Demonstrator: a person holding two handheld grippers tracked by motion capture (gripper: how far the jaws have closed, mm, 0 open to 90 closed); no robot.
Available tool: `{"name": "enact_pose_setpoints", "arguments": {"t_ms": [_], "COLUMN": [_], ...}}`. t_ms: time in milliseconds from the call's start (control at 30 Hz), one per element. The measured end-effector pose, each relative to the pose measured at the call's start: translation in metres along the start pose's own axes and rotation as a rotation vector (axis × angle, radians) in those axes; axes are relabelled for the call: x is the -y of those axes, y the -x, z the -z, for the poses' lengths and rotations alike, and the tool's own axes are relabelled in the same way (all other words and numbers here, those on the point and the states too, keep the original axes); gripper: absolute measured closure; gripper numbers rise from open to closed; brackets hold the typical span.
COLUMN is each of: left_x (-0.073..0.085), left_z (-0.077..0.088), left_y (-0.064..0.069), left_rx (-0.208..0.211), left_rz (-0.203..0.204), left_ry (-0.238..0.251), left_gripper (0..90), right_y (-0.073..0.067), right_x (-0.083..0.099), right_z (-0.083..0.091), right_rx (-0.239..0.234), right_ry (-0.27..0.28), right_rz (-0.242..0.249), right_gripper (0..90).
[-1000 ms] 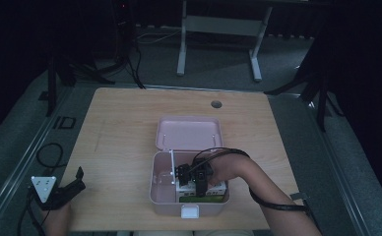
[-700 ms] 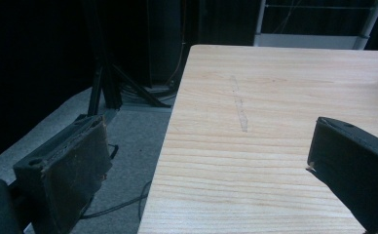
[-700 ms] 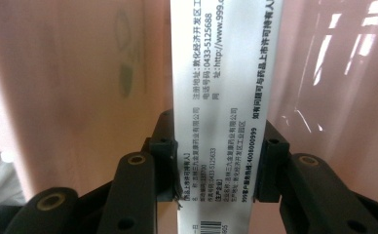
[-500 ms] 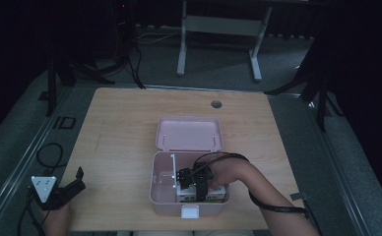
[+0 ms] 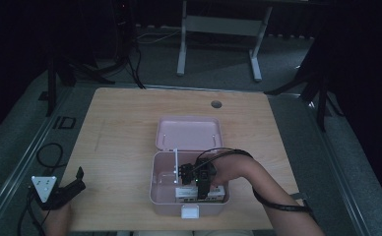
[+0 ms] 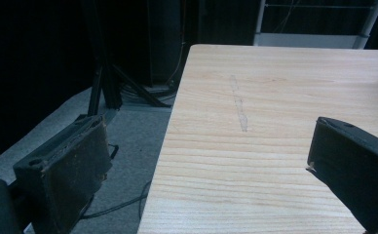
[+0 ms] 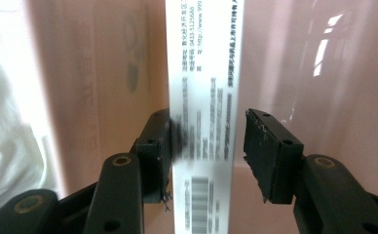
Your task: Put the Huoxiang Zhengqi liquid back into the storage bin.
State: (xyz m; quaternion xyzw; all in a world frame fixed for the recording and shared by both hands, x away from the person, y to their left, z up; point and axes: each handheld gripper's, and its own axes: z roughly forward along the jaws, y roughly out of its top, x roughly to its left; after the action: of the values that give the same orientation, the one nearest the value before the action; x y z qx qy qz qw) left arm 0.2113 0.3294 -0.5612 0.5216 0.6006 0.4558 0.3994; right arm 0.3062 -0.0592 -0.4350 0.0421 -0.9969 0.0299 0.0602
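An open pink box (image 5: pixel 165 189) sits near the table's front edge, its lid (image 5: pixel 189 132) folded back. My right gripper (image 5: pixel 195 181) reaches down inside it. In the right gripper view the jaws of my right gripper (image 7: pixel 207 141) close on the two sides of a narrow white carton (image 7: pixel 204 83) printed with small text and a barcode, against the pink wall (image 7: pixel 294 73). White packets (image 5: pixel 186 192) lie in the box bottom. My left gripper (image 5: pixel 73 184) rests at the table's front left corner, open and empty, and in its own view my left gripper (image 6: pixel 201 161) hangs over the table edge.
The wooden table (image 5: pixel 125 128) has a round cable hole (image 5: pixel 216 104) at the back. Beyond its left edge (image 6: pixel 170 126) lie grey floor, cables and a black stand leg (image 6: pixel 104 83). A white clasp (image 5: pixel 189 212) sticks out of the box front.
My right gripper has moved a little toward the front of the box and lower into it. The left gripper has not moved.
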Motion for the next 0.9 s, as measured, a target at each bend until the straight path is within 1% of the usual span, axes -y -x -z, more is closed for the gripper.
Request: {"name": "enact_pose_setpoints", "arguments": {"t_ms": [133, 200, 267, 367, 500, 600, 667, 700, 733, 800, 900], "left_x": [0.0, 0.0, 0.0, 0.0, 0.0, 0.0, 0.0, 0.0, 0.0, 0.0, 0.0], "left_z": [0.0, 0.0, 0.0, 0.0, 0.0, 0.0, 0.0, 0.0, 0.0, 0.0, 0.0], "left_y": [0.0, 0.0, 0.0, 0.0, 0.0, 0.0, 0.0, 0.0, 0.0, 0.0, 0.0], "left_rx": [0.0, 0.0, 0.0, -0.001, -0.002, -0.002, -0.002, -0.002, -0.003, -0.002, -0.003], "left_rz": [-0.003, -0.003, -0.003, -0.004, -0.004, -0.003, -0.004, -0.004, -0.004, -0.002, -0.004], "left_ry": [-0.003, -0.003, -0.004, -0.004, -0.004, -0.004, -0.005, -0.003, -0.004, -0.003, -0.005], "left_gripper": [2.1, 2.1, 2.1, 2.1, 2.1, 2.1, 2.1, 2.1, 2.1, 2.1, 2.1], "right_y": [0.0, 0.0, -0.002, -0.004, -0.007, -0.008, -0.007, -0.006, -0.005, -0.004, 0.0], "right_x": [0.007, 0.011, 0.017, 0.024, 0.038, 0.051, 0.064, 0.068, 0.075, 0.086, 0.106], "right_z": [0.016, 0.024, 0.032, 0.042, 0.059, 0.07, 0.078, 0.08, 0.084, 0.087, 0.088], "right_rx": [0.032, 0.039, 0.054, 0.066, 0.1, 0.124, 0.144, 0.154, 0.166, 0.175, 0.197], "right_ry": [0.043, 0.065, 0.074, 0.092, 0.141, 0.181, 0.222, 0.232, 0.251, 0.278, 0.313], "right_rz": [-0.007, -0.015, -0.015, -0.031, -0.045, -0.069, -0.095, -0.105, -0.12, -0.145, -0.193], "right_gripper": [52.5, 52.4, 52.4, 51.1, 50.1, 45.9, 45.4, 45.0, 43.0, 41.6, 36.0]}}
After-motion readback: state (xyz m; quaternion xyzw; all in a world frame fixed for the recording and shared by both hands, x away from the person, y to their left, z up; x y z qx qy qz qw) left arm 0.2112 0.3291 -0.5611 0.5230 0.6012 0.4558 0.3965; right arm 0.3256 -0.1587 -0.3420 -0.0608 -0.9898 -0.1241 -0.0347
